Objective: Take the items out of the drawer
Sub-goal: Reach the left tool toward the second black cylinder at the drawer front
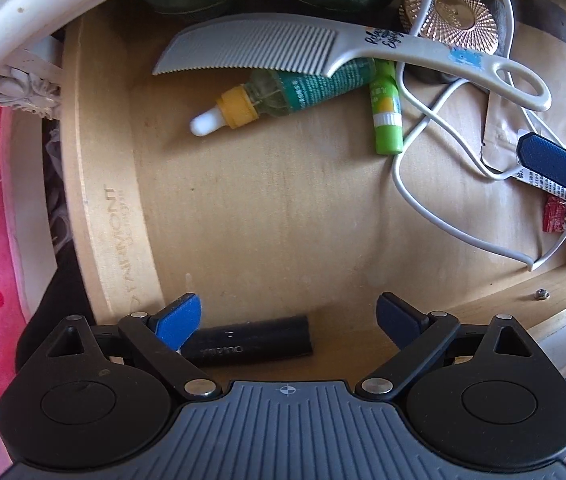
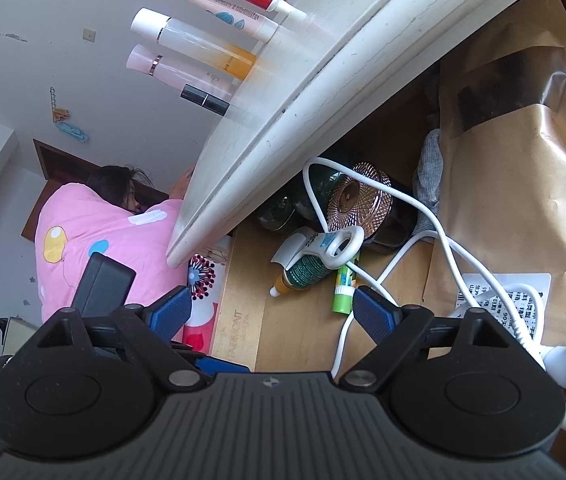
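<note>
Left gripper (image 1: 289, 320) pointing straight down into the open wooden drawer (image 1: 115, 208), fingers spread above a black tube (image 1: 251, 340), perhaps just clear of it, right gripper (image 2: 271, 312) angled slightly downward at the drawer's edge, fingers wide apart, empty, comb (image 1: 283, 46) lying across a green dropper bottle (image 1: 283, 96).

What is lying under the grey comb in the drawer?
Under the grey comb lies a green dropper bottle, and the green stick passes beneath its handle. The bottle's far end and the stick's top are covered.
</note>
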A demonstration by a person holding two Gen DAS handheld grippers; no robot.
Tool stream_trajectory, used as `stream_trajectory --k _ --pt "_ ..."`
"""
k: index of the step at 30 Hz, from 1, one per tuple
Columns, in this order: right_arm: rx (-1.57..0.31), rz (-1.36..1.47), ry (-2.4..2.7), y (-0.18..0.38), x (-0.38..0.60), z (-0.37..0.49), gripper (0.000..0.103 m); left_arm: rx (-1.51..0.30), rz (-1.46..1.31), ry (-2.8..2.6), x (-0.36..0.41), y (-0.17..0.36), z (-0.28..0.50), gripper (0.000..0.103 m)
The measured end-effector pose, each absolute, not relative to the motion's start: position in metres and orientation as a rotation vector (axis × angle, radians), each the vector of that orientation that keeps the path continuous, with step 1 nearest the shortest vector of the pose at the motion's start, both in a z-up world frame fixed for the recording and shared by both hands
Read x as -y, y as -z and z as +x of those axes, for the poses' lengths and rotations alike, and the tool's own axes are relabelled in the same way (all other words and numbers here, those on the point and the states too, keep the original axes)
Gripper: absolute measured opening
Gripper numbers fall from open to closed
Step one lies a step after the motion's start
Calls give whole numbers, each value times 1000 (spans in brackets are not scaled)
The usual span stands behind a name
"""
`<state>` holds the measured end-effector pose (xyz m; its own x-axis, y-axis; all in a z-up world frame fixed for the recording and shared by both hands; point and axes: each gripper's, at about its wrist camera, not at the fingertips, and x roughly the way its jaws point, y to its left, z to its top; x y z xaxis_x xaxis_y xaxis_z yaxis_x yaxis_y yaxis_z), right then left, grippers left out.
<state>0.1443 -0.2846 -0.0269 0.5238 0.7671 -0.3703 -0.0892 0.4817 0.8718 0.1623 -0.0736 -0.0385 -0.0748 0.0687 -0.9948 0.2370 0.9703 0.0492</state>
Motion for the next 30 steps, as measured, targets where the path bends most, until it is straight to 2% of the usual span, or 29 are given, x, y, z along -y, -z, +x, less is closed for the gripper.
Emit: stream_trajectory --k 5,11,12,16,20,22,25,30 --pt "-854 895 -587 22 284 142 89 -1544 242 157 62 17 147 95" --pt "-832 827 -602 7 273 134 88 -1356 225 215 45 -10 112 91" --pt "-828 814 -609 4 271 133 88 -1336 214 217 41 -15 112 87" --pt "-824 691 -614 -11 266 134 82 -1269 175 233 24 -26 101 77" --pt "-836 540 -619 -26 261 139 75 -1221 106 263 13 -32 99 74" --pt "-851 465 -633 -32 257 142 72 -1203 77 280 13 9 114 70" --pt "-910 353 -694 -36 242 147 67 -1203 23 306 5 8 123 66" --pt "-1044 163 -804 -28 206 157 53 -1226 -55 345 -12 12 131 56"
